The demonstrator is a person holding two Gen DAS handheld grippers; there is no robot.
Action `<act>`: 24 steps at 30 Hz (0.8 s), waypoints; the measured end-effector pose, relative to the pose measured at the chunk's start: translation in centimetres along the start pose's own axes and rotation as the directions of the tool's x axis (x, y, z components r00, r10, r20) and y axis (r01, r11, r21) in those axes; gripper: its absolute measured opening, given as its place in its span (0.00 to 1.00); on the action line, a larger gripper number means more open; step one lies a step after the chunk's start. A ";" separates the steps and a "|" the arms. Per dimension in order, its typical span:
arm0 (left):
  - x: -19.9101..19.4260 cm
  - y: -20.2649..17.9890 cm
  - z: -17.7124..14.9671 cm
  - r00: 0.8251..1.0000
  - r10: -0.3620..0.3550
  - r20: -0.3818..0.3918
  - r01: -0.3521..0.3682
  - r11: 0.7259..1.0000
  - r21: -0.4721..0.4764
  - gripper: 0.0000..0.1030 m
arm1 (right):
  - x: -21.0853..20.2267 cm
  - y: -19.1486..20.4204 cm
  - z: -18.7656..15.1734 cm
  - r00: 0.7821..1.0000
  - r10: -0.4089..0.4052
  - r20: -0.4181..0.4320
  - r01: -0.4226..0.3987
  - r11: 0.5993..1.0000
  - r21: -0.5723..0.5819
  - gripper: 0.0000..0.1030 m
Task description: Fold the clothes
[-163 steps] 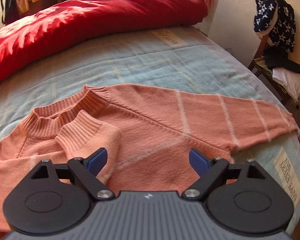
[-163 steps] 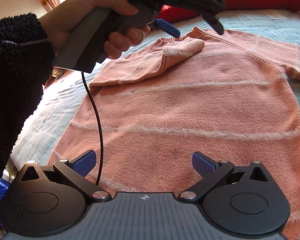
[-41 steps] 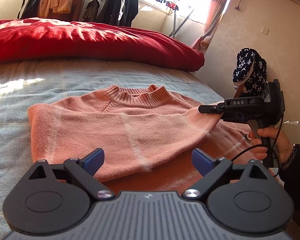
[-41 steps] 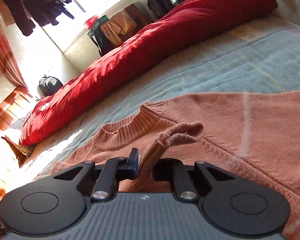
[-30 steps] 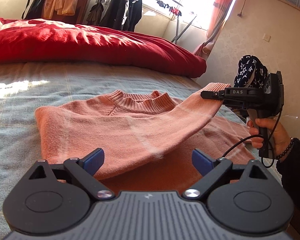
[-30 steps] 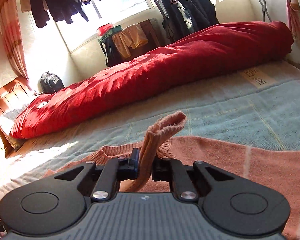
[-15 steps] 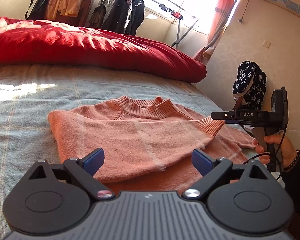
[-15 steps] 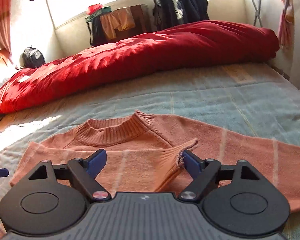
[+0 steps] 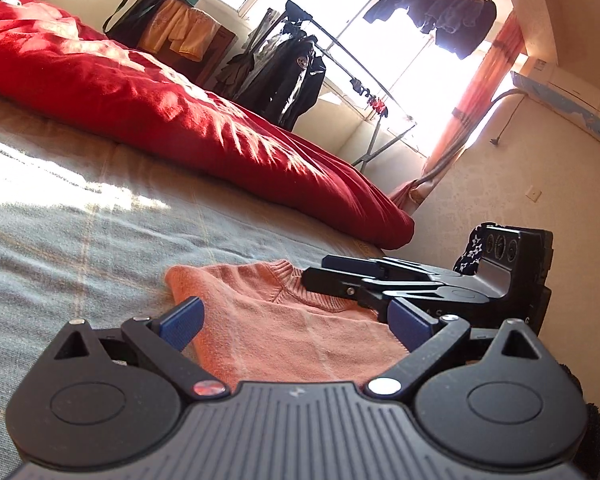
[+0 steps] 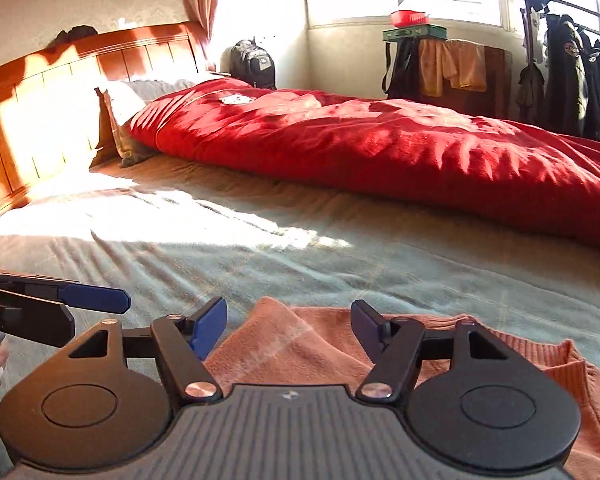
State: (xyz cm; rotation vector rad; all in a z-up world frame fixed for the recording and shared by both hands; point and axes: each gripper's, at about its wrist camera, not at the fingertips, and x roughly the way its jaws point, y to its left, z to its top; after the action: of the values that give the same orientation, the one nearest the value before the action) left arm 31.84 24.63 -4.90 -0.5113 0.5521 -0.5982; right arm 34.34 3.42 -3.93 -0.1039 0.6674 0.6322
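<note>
Sweater [image 9: 284,332], salmon-pink knit with a ribbed collar and faint pale stripes, lies flat on the grey-blue bedspread [image 9: 80,232], its sleeves folded in over the body. The left gripper [image 9: 296,322] hangs low over the sweater's near edge, its blue-padded jaws spread wide with nothing between them. The right gripper [image 10: 288,324] sits low over the garment too, its jaws also apart and empty, the folded edge of the knit showing between them. From the left wrist view the right gripper reaches across the collar area from the right, just above the fabric; whether it touches the knit cannot be told. A rumpled red duvet [image 10: 380,140] runs along the far side of the bed, well apart from the sweater, with a wooden headboard [image 10: 40,100] beyond
</note>
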 end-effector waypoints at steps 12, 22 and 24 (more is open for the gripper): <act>-0.1 0.5 -0.1 1.000 -0.006 0.002 0.006 1.000 -0.023 0.95 | 6.7 2.2 -1.1 0.982 0.149 -0.118 -0.143 0.988 0.059 0.52; 0.8 -0.5 -0.6 0.999 -0.034 -0.040 0.034 0.999 -0.003 0.95 | 4.1 4.2 -3.7 0.958 0.252 -0.139 -0.248 0.968 0.048 0.60; 1.1 -0.7 -0.7 0.998 -0.029 -0.049 0.029 1.000 0.003 0.95 | 2.0 3.7 -3.3 0.952 0.283 -0.119 -0.274 0.958 0.085 0.60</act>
State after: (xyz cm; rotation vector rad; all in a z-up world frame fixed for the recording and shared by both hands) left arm 31.93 23.24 -5.36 -0.5030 0.5907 -0.6407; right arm 31.64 6.52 -7.35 0.0130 0.8376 0.8793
